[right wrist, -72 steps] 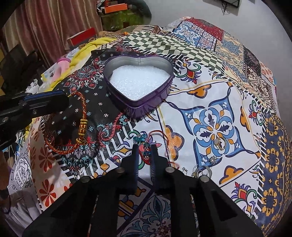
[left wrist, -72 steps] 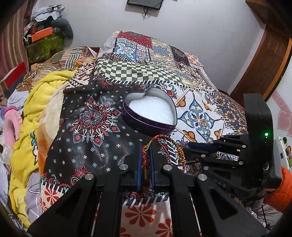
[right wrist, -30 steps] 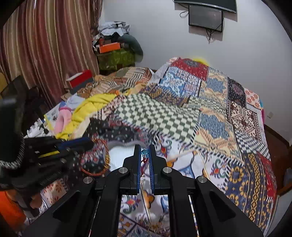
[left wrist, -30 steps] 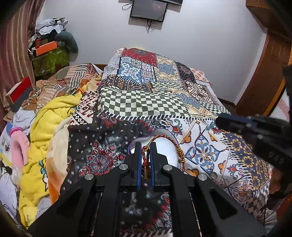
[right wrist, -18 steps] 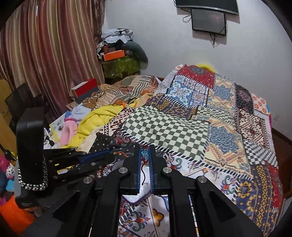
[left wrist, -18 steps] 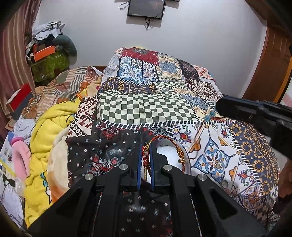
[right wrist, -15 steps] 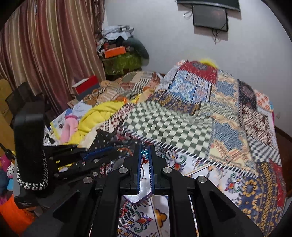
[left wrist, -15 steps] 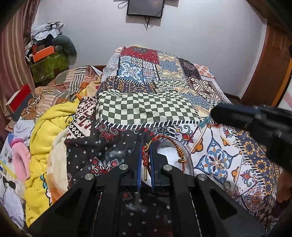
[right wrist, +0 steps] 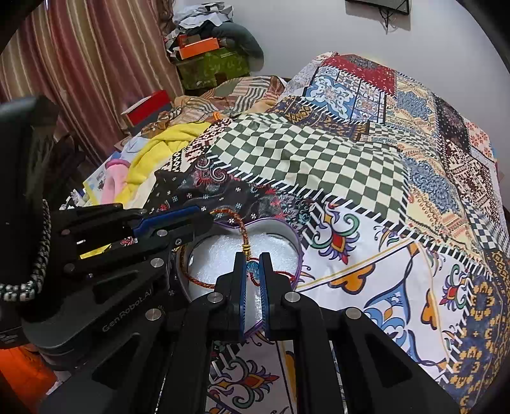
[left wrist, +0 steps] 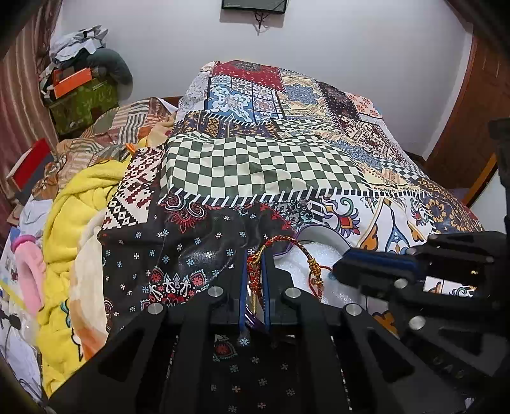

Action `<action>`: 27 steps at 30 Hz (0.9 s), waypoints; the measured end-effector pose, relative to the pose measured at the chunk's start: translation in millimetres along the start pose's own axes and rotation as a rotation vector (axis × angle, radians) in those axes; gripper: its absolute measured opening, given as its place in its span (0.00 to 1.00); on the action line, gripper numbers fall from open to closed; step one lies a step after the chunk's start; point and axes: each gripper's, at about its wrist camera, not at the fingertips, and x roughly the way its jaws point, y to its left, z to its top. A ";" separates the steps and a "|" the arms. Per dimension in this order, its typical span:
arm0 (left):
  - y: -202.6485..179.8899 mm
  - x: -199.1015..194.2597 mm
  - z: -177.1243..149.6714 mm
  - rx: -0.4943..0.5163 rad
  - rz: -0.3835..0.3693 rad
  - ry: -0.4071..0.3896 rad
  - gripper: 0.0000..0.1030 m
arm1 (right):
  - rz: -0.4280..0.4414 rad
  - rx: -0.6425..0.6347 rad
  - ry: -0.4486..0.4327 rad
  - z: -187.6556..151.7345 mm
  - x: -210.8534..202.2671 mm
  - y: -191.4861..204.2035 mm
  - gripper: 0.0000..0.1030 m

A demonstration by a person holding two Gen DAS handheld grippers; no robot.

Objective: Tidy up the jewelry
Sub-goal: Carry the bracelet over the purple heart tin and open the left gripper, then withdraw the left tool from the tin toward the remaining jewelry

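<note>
Hovering over the heart-shaped tin (right wrist: 288,237), both grippers have come down from the raised carry of a second ago, when the tin was mostly hidden beneath them; now its white foam lining fills the space just ahead of the fingers. The left gripper (left wrist: 254,286) pinches the red braided bracelet (left wrist: 288,245), whose loop with its gold beads droops over the tin's rim onto the foam. The right gripper (right wrist: 253,280) is pressed together on a smaller red thread piece with a teal bead (right wrist: 253,266), held directly above the lining. Judging from this, both pieces are at the drop point and only the release remains; the two cords hang close together and could tangle if let go at once.

The tin sits on a bed (right wrist: 398,223) covered with a busy patchwork spread of checks, florals and a dark starred panel, its soft surface rumpled around the tin. A yellow blanket (left wrist: 83,191) is bunched at the bed's left edge. Striped curtains (right wrist: 95,63), stacked boxes and clothes, and a wall-mounted screen (left wrist: 254,3) frame the room.
</note>
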 end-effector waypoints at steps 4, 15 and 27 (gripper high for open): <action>-1.7 -0.1 0.4 0.008 0.003 0.002 0.06 | -0.002 0.002 0.004 -1.1 1.3 -1.1 0.07; -3.8 -15.6 -1.0 0.019 0.019 -0.009 0.11 | -0.028 -0.054 0.037 -5.5 -1.1 8.4 0.13; 3.0 -63.4 3.4 -0.001 0.062 -0.093 0.37 | -0.151 -0.087 -0.099 -4.3 -49.7 18.7 0.54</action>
